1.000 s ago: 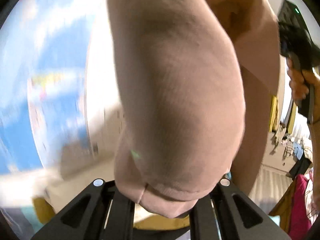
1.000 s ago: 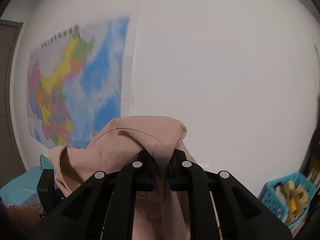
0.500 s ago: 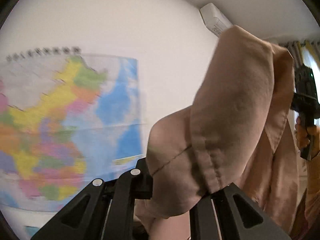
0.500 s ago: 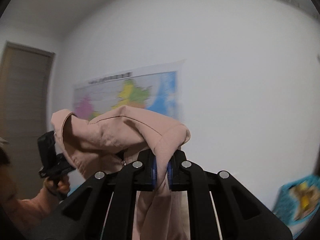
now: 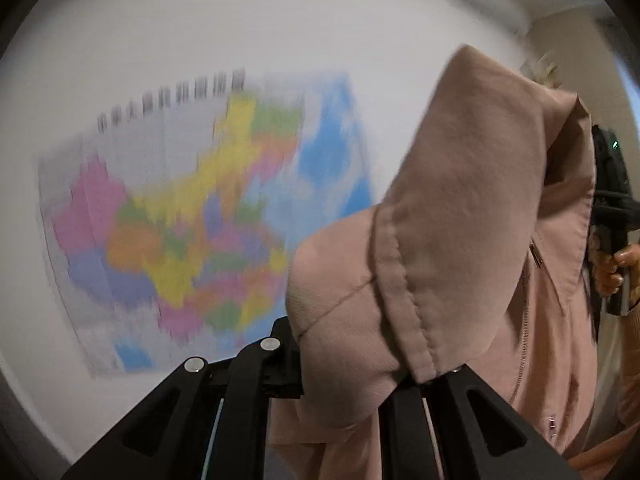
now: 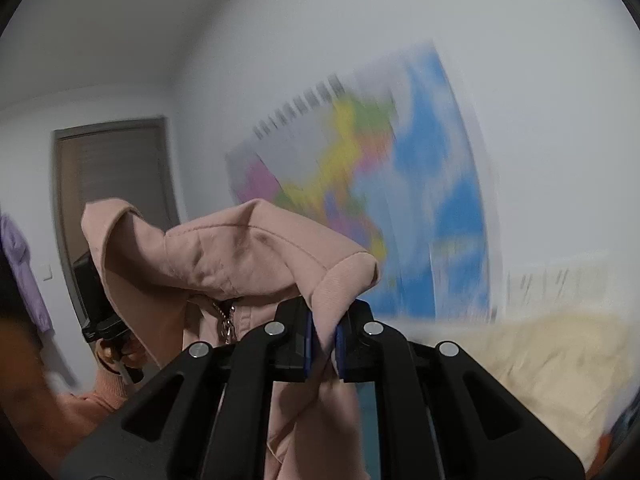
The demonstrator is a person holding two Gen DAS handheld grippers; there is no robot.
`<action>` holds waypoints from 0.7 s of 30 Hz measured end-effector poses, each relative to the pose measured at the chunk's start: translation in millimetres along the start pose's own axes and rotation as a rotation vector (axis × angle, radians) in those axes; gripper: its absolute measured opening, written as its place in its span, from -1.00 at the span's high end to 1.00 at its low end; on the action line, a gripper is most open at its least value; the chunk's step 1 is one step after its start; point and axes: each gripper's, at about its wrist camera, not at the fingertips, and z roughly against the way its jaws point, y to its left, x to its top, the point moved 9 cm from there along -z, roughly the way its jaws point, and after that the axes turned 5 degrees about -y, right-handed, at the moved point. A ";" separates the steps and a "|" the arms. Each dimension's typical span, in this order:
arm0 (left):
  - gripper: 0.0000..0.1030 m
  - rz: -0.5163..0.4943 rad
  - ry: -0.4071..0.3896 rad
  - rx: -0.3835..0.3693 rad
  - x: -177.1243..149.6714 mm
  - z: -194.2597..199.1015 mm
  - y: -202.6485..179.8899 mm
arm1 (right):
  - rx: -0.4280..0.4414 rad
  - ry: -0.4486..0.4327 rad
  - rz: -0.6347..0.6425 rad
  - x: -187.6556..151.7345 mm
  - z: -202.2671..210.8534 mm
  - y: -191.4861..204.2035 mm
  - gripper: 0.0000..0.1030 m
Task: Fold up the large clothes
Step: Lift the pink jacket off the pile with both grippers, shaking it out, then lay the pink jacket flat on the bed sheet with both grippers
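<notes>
A dusty-pink zip-front cotton jacket (image 5: pixel 460 208) hangs in the air, stretched between the two grippers in front of a white wall. The left gripper (image 5: pixel 344 376) is closed on a thick seamed edge of the jacket; the cloth bulges up over its black fingers and hides the pads. From there the fabric rises to the right in a broad fold and drops again toward the far right, where the other black gripper body shows, held in a hand (image 5: pixel 610 272). A metal zip runs down the hanging part of the jacket.

In the right wrist view, the right gripper (image 6: pixel 322 344) is clamped on a narrow folded edge of the same jacket (image 6: pixel 224 256), the cloth pinched tight between its blue pads. The fabric spreads leftward in a rumpled ridge to a raised pocket of cloth at the far left, beside the other gripper held in a hand (image 6: pixel 120 354) with a salmon sleeve. A zip pull dangles just below the ridge.

Behind, a large colourful wall map (image 6: pixel 368 196) is blurred, a brown door (image 6: pixel 112 200) stands to the left, and a lilac garment (image 6: pixel 24 272) hangs at the left edge. A cream-coloured rumpled bedcover (image 6: pixel 540 364) lies low on the right.
</notes>
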 end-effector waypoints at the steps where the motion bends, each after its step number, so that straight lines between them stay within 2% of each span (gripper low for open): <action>1: 0.81 0.011 0.039 0.008 -13.9 -15.8 4.7 | -0.018 0.047 -0.025 -15.3 -22.6 -17.5 0.83; 3: 0.81 0.048 0.175 0.037 -66.3 -78.8 23.1 | -0.057 0.164 -0.073 -51.3 -80.6 -51.6 0.83; 4: 0.81 0.069 0.212 0.041 -83.2 -93.8 29.1 | -0.087 0.212 -0.087 -70.4 -104.5 -67.1 0.83; 5: 0.81 0.091 0.272 0.045 -111.5 -123.0 37.0 | -0.089 0.261 -0.105 -93.6 -123.7 -78.7 0.83; 7: 0.81 0.141 0.392 0.055 -166.5 -169.5 45.1 | -0.161 0.365 -0.102 -138.6 -169.7 -110.4 0.83; 11: 0.82 0.199 0.526 0.064 -239.6 -227.9 53.6 | -0.200 0.447 -0.171 -192.5 -205.7 -155.1 0.83; 14: 0.82 0.266 0.558 0.022 -258.8 -248.4 58.6 | -0.207 0.470 -0.253 -205.0 -220.8 -179.1 0.83; 16: 0.81 0.308 0.574 -0.007 -263.9 -258.2 67.4 | -0.220 0.470 -0.272 -201.7 -221.9 -190.3 0.83; 17: 0.74 0.305 0.580 -0.022 -264.5 -262.3 70.7 | -0.235 0.473 -0.283 -201.9 -223.7 -197.0 0.81; 19: 0.55 0.303 0.614 0.002 -279.0 -276.5 80.7 | -0.279 0.521 -0.314 -212.0 -229.2 -212.5 0.73; 20: 0.44 0.304 0.635 0.004 -286.0 -281.5 78.8 | -0.295 0.539 -0.310 -218.0 -230.2 -215.7 0.61; 21: 0.44 0.302 0.653 -0.002 -292.9 -284.1 74.4 | -0.319 0.555 -0.282 -220.5 -232.9 -216.3 0.54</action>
